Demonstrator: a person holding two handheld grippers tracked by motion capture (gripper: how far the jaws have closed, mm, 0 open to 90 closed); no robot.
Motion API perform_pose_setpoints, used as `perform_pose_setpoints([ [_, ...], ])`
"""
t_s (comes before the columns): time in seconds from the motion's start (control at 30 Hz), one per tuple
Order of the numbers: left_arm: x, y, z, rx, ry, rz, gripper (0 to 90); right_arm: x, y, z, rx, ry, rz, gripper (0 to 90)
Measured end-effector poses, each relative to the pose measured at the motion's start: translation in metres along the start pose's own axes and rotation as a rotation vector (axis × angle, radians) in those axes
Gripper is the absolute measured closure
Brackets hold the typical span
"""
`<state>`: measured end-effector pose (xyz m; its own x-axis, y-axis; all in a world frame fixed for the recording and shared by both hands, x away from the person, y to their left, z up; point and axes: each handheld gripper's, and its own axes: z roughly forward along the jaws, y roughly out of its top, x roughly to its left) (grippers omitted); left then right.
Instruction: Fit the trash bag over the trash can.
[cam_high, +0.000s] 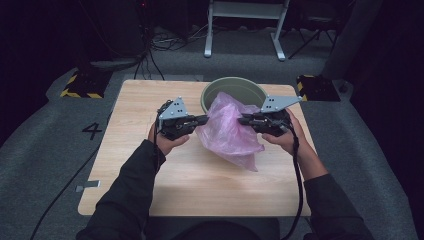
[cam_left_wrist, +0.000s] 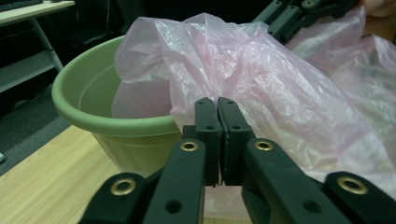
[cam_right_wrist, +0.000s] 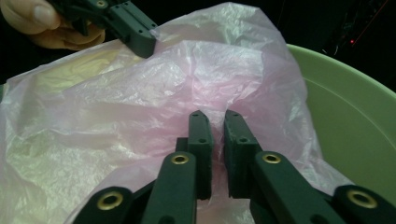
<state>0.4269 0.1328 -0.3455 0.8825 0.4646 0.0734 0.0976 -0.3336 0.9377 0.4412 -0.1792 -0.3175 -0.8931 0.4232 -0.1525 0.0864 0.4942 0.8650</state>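
A thin pink plastic bag (cam_high: 230, 127) hangs crumpled between my two grippers, above the wooden table (cam_high: 200, 190). Its upper part leans against and into a green plastic pot (cam_high: 234, 80). My left gripper (cam_high: 204, 119) comes in from the left and is shut on the bag's left edge. In the left gripper view the jaws (cam_left_wrist: 217, 105) press together on the film (cam_left_wrist: 280, 93), with the pot (cam_left_wrist: 116, 123) behind. My right gripper (cam_high: 241, 120) grips the bag's right side. In the right gripper view pink film (cam_right_wrist: 140, 102) is pinched between the nearly closed jaws (cam_right_wrist: 215, 116), beside the pot wall (cam_right_wrist: 345, 116).
The pot stands at the table's far edge, right of centre. Bare wood lies in front of the bag and to the left. Cables trail over the grey floor, with black-and-yellow striped blocks (cam_high: 82, 85) at both far corners and a white desk frame (cam_high: 245, 30) behind.
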Motion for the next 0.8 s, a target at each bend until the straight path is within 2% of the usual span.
perform_pose_setpoints([
  [0.1,0.000,0.000,-0.004,-0.011,0.005,-0.021,61.6,-0.004,0.003,0.000,-0.013,-0.005,0.023,86.4],
  [0.17,-0.001,-0.002,-0.008,-0.041,-0.011,-0.040,45.5,-0.008,0.004,-0.001,-0.028,-0.009,0.045,86.4],
  [0.2,-0.002,-0.003,-0.010,-0.046,-0.016,-0.044,39.7,-0.010,0.005,-0.001,-0.034,-0.016,0.061,86.7],
  [0.3,-0.005,-0.005,-0.015,-0.051,-0.034,-0.032,31.8,-0.017,0.008,-0.001,-0.048,-0.026,0.097,87.3],
  [0.43,-0.008,-0.008,-0.020,-0.068,-0.056,-0.035,29.4,-0.024,0.012,0.000,-0.044,-0.051,0.121,87.3],
  [0.6,-0.015,-0.008,-0.019,-0.065,-0.096,-0.010,26.7,-0.033,0.013,0.002,-0.035,-0.086,0.139,86.6],
  [0.7,-0.020,-0.005,-0.012,-0.033,-0.057,0.022,29.1,-0.037,0.013,0.003,-0.037,-0.081,0.145,85.7],
  [0.8,-0.019,-0.002,-0.005,-0.018,-0.018,0.030,44.1,-0.038,0.013,0.004,-0.037,-0.083,0.143,83.6],
])
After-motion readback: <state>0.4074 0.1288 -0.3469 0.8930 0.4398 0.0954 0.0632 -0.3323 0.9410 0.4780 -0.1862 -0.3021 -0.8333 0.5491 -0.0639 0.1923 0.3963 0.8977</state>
